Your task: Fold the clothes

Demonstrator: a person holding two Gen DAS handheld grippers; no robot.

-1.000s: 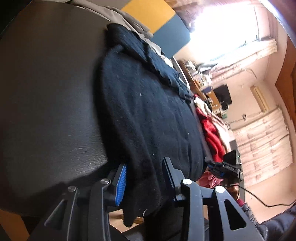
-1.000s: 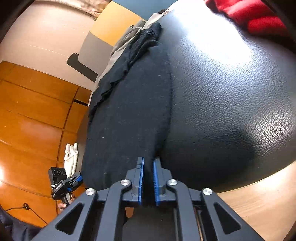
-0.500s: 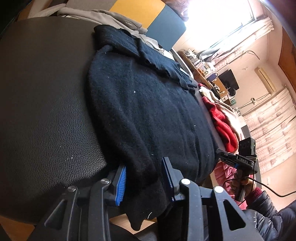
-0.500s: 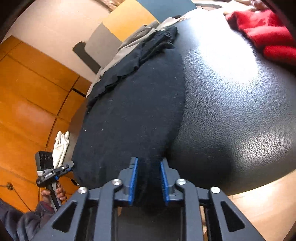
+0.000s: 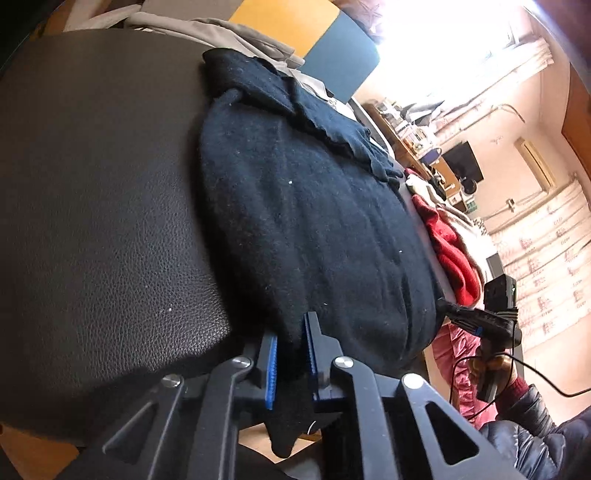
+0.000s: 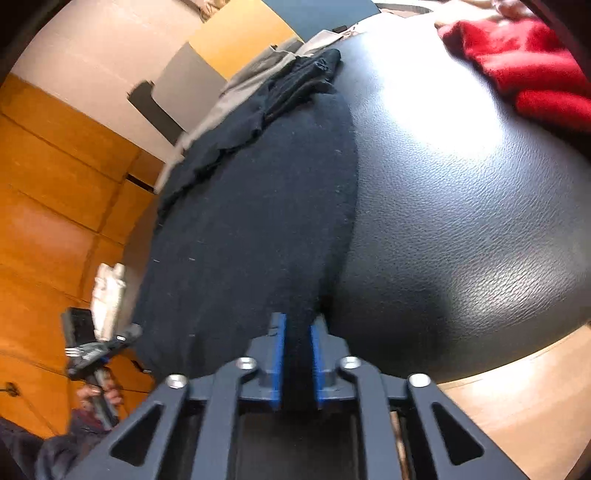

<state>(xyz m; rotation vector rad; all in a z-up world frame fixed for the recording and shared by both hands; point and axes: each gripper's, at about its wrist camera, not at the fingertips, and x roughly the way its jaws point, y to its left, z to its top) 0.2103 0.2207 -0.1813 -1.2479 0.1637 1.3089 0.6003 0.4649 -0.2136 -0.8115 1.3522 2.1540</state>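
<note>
We're in a lived-in home room: patterned curtains (image 5: 546,236) at right of the frame, a bright window (image 5: 443,33) up top, a cluttered shelf (image 5: 410,136), orange wood panelling (image 6: 48,206) at left, and clothes heaped on a black leather-topped table (image 5: 92,206).

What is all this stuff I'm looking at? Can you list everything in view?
black garment: one, black knit, spread on the cushion, its near edge hanging over.
leather cushion: one, black, beneath the clothes.
red garment: one, red, far right on the cushion.
beige clothes: a pile, behind the black garment.
white cloth: one, on the wooden floor.
left gripper: black with blue pads, closing on the black garment's edge.
right gripper: same, closing on that edge.
</note>
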